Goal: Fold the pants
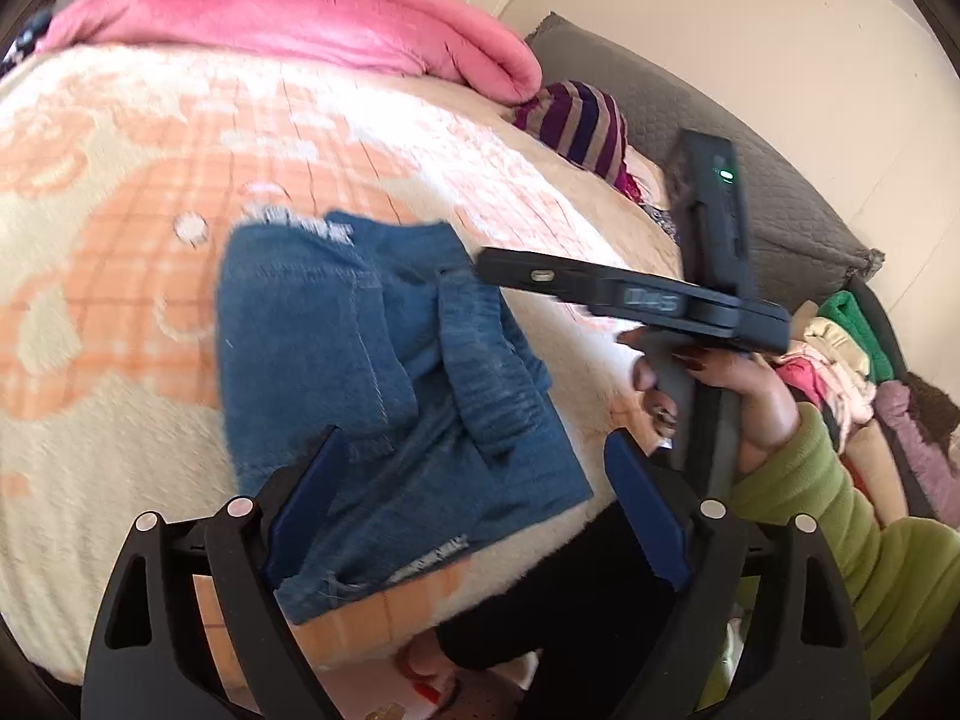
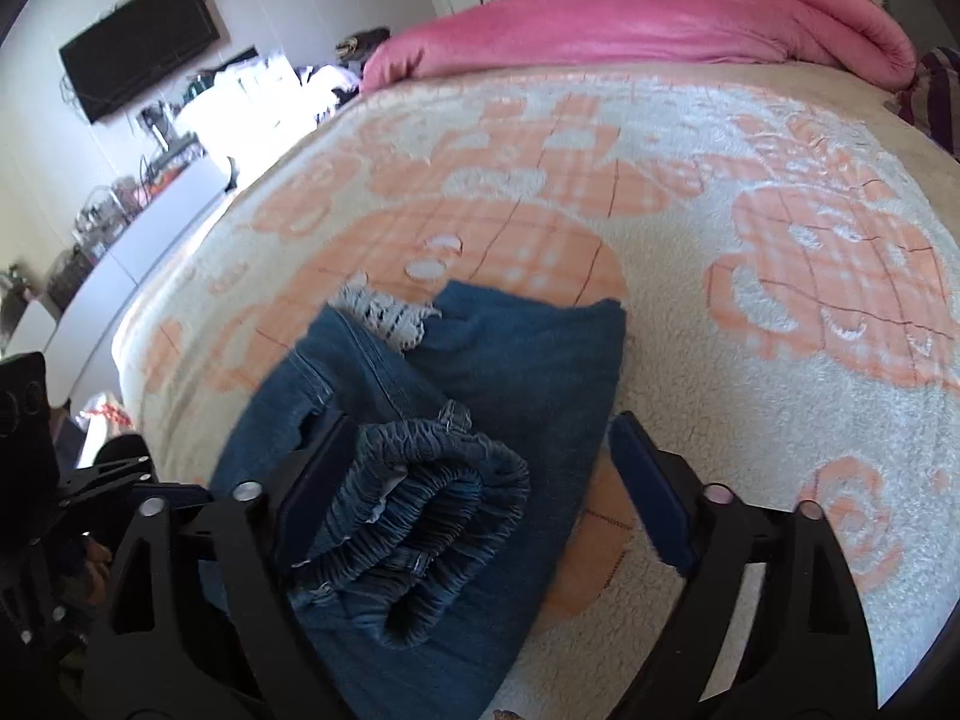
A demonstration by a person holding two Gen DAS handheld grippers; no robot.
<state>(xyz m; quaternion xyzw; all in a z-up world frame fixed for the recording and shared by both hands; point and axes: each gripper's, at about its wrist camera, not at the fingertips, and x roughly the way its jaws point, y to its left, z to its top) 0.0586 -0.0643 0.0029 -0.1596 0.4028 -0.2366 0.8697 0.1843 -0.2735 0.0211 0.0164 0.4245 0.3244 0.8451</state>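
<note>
Blue denim pants [image 1: 384, 384] lie folded into a compact bundle on the cream and orange blanket [image 1: 120, 228]. In the right wrist view the pants [image 2: 492, 372] show their gathered elastic waistband [image 2: 432, 504] on top and a frayed white hem [image 2: 384, 312] at the far end. My left gripper [image 1: 474, 516] is open above the near edge of the pants, holding nothing. My right gripper [image 2: 480, 498] is open with the waistband between its fingers [image 2: 318, 480]. The right gripper's body [image 1: 636, 300], held by a hand, shows in the left wrist view.
A pink duvet [image 1: 288, 24] lies along the far side of the bed. A striped purple garment [image 1: 576, 120] sits by a grey headboard [image 1: 780, 192]. A pile of clothes [image 1: 852, 360] lies at right. A white dresser [image 2: 120, 252] and wall TV [image 2: 138, 42] stand at left.
</note>
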